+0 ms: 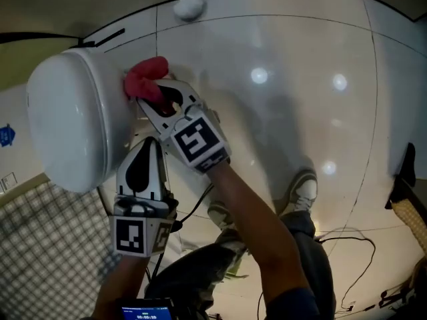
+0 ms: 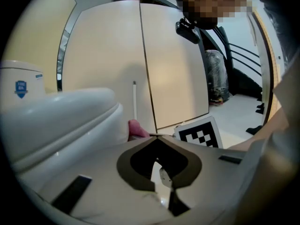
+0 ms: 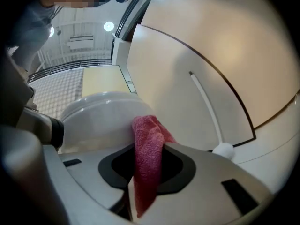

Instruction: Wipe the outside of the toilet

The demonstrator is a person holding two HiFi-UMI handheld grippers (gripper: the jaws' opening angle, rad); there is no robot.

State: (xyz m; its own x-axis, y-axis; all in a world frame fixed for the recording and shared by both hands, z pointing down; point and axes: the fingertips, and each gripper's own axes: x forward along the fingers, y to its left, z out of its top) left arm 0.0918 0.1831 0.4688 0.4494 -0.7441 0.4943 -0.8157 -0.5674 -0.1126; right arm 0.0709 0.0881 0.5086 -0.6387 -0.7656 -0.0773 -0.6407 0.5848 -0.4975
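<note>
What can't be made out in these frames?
- Toilet base: head view, hidden beneath the toilet's own upper part.
- Where the cloth meets the toilet: right gripper view, covered by the red cloth and the right gripper.
- Blue label print: left gripper view, too small to read.

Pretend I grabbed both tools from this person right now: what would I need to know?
Right hand-held gripper: shut on the red cloth, which is pressed against the outer side of the toilet.
Left hand-held gripper: shut, empty, pointing at the bowl from close by.
Done: no telling how much is wiped; no marks show.
Left: probably rub the cloth around the rest of the outside.
</note>
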